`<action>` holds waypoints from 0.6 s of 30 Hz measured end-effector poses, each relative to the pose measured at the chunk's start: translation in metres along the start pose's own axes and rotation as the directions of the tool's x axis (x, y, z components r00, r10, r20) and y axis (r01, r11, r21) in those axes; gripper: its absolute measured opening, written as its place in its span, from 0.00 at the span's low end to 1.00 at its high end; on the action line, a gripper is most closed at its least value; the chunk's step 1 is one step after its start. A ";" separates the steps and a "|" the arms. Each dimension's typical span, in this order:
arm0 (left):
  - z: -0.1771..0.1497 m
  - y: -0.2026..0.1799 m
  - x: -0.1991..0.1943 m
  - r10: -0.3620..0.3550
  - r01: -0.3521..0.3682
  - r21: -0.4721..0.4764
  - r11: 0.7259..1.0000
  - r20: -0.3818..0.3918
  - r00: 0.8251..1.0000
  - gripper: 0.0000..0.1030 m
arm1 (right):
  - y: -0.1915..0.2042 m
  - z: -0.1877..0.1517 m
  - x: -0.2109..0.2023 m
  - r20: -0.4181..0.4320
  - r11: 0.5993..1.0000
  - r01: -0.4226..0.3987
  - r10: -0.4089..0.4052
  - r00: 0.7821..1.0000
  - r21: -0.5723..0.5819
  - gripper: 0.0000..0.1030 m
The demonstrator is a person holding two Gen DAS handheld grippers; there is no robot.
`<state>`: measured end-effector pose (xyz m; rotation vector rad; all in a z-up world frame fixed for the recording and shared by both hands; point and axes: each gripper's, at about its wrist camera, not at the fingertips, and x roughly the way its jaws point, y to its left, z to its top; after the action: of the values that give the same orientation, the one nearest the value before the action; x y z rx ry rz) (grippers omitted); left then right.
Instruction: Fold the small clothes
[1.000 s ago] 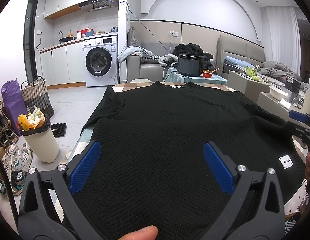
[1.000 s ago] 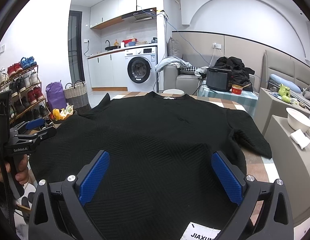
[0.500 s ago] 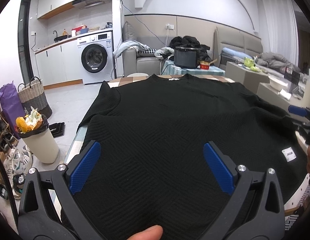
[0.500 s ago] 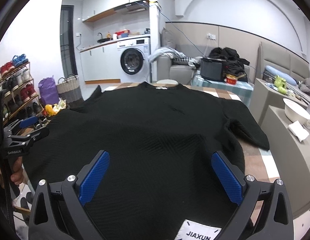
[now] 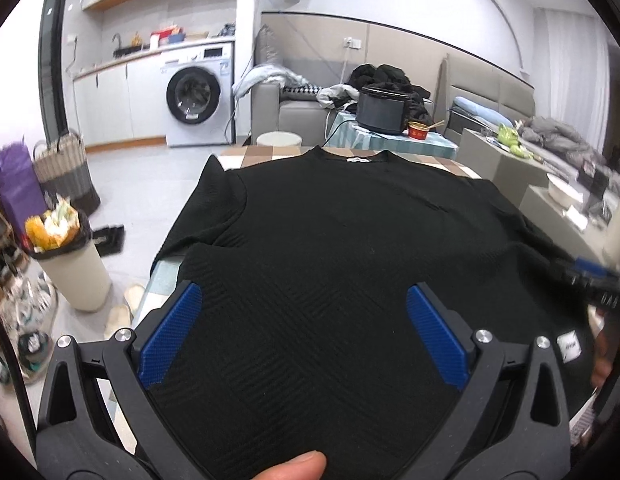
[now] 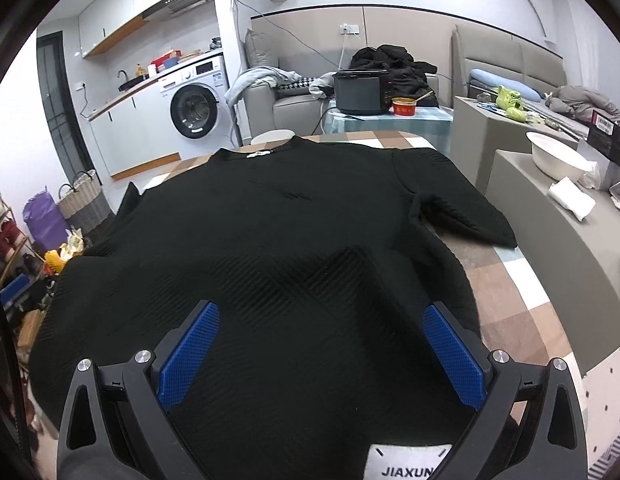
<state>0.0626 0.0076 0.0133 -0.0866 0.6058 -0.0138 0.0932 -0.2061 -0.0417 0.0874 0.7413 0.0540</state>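
A black textured sweater (image 5: 350, 240) lies spread flat on a checked table, collar at the far end, hem nearest me; it also shows in the right wrist view (image 6: 278, 248). Its right sleeve (image 6: 462, 216) lies folded across the table's right side. A white "JIAXUN" label (image 6: 406, 464) sits at the hem. My left gripper (image 5: 304, 332) is open above the hem's left part, holding nothing. My right gripper (image 6: 320, 352) is open above the hem's right part, holding nothing. The right gripper's tip (image 5: 590, 276) shows at the right edge of the left wrist view.
A bin with rubbish (image 5: 66, 256) and slippers stand left of the table. Grey cabinets with a white bowl (image 6: 558, 156) stand on the right. A black cooker (image 6: 358, 92) sits on a small table beyond the checked table's (image 6: 510, 300) far end.
Both grippers have moved forward and lower over the hem. The right wrist view has turned leftward. Both stay open and the sweater has not moved.
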 end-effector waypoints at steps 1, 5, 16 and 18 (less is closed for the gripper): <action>0.002 0.004 0.004 0.000 0.000 -0.010 1.000 -0.009 1.000 0.99 | 0.001 0.001 0.004 -0.009 1.000 0.023 -0.023 1.000 0.007 1.00; 0.015 0.020 0.024 0.013 -0.017 -0.058 0.998 -0.064 0.998 0.99 | 0.001 0.005 0.015 -0.025 0.999 -0.021 0.021 0.999 0.035 1.00; 0.048 0.038 0.067 0.078 -0.088 -0.108 0.990 -0.099 0.992 0.99 | -0.033 0.032 0.028 -0.031 0.986 -0.063 0.068 0.997 0.157 1.00; 0.050 0.039 0.075 0.080 -0.091 -0.107 0.990 -0.107 0.991 0.99 | -0.035 0.037 0.030 -0.030 0.982 -0.076 0.082 0.996 0.170 1.00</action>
<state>0.1522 0.0475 0.0088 -0.1695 0.7129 0.0997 0.1412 -0.2409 -0.0386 0.2785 0.7783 0.0687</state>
